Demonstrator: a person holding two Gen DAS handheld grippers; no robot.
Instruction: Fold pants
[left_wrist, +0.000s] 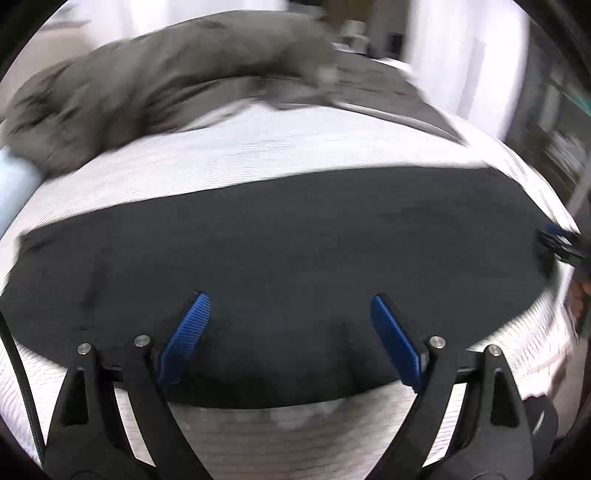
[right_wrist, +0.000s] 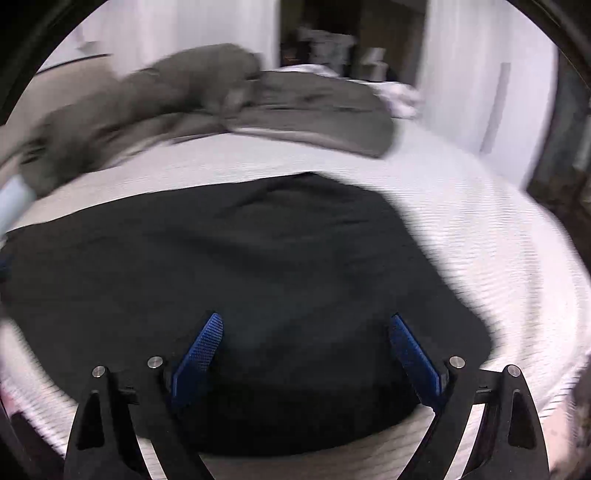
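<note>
The pants (left_wrist: 280, 243) lie flat on the white ribbed bed cover (left_wrist: 258, 147), spread as one dark band across the near part of the bed. A rumpled grey blanket (left_wrist: 155, 74) is heaped well behind them, clear of the work.

The left gripper (left_wrist: 290, 306) hangs over the near edge of the pants with its blue pads wide apart and nothing between them. The right gripper (right_wrist: 306, 328) hangs over the other end in the same state: pads apart, holding nothing.

Handling, as a judgement:
- The cloth looks thin, soft and light; it will sag and drape wherever it is not supported.
- It should slide easily on the cover, so a single-point pull may drag it askew.
- Take hold at the near edge, one gripper toward each end, pinching all layers together.
- Lift both ends evenly to keep the fold line straight.
</note>
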